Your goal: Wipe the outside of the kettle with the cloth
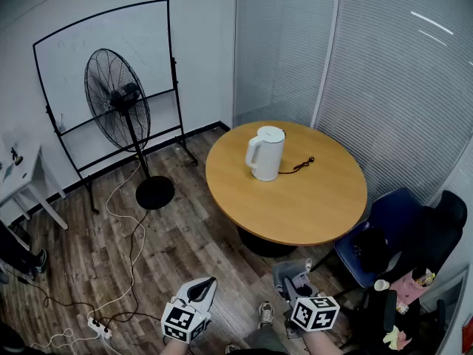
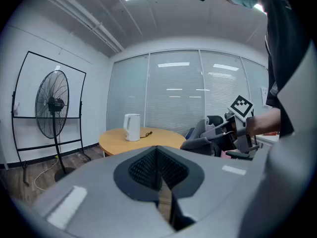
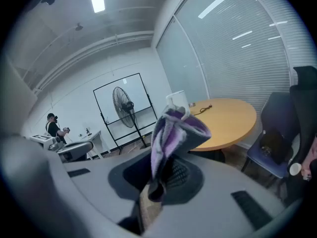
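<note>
Ok so the right hand-held gripper is pinching the cloth, a purple-grey thing folded over and sticking up out of the jaws like a flag. Makes sense to me: a loose bunch out front gives me something soft to press on the kettle instead of bare pads. The left hand-held gripper is pressed together with nothing in it. My guess is it's kept free to steady the kettle.

The kettle is well ahead of both grippers, upright on the round surface. Its handle is turned toward the left gripper's side, and its cord trails off on the right gripper's side. Nothing touches it, so I'd say the wiping hasn't started.

Room-wise, there's open floor between the grippers and the near edge of the surface, so the approach looks easy. The kettle sits back from that edge though, so I'd have to reach in over the top.

Stuff to mind:
- the blue chair tucked in ahead-right of the right gripper
- the fan and floor cables ahead-left of the left one
- that cord, which could snag the cloth on its side
</note>
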